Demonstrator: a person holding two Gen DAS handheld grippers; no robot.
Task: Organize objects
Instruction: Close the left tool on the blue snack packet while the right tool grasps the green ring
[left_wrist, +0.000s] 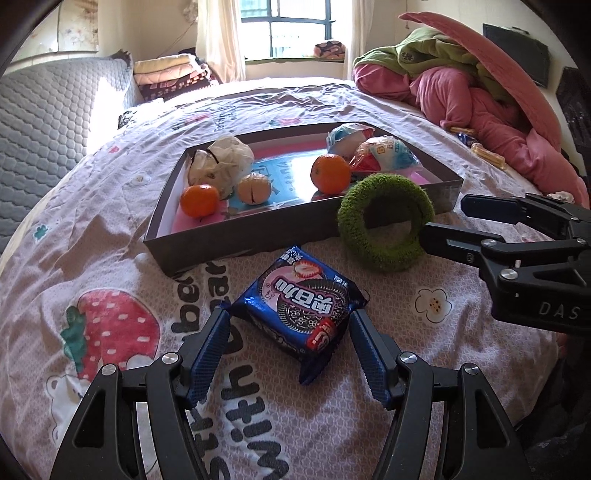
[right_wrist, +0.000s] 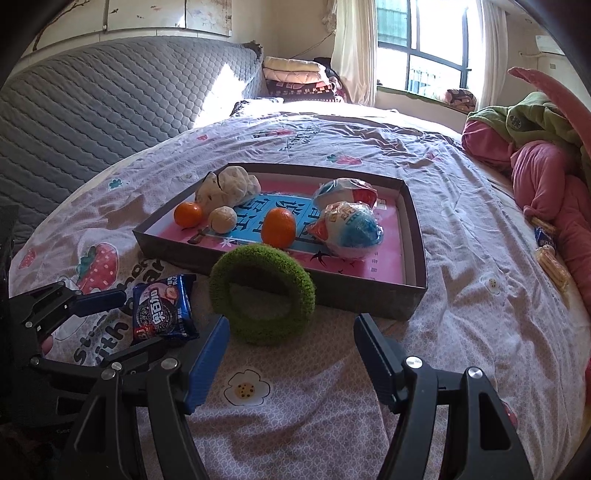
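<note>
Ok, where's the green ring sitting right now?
The green ring leans against the near outer wall of the box, on the bedsheet, just right of the blue cookie packet and ahead of the right gripper.

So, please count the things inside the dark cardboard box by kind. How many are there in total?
Whole orange mandarins: 2
Peeled mandarin: 1
Blue, white and red wrapped snack packets: 2
Crumpled white plastic bag: 1
Total: 6
</note>
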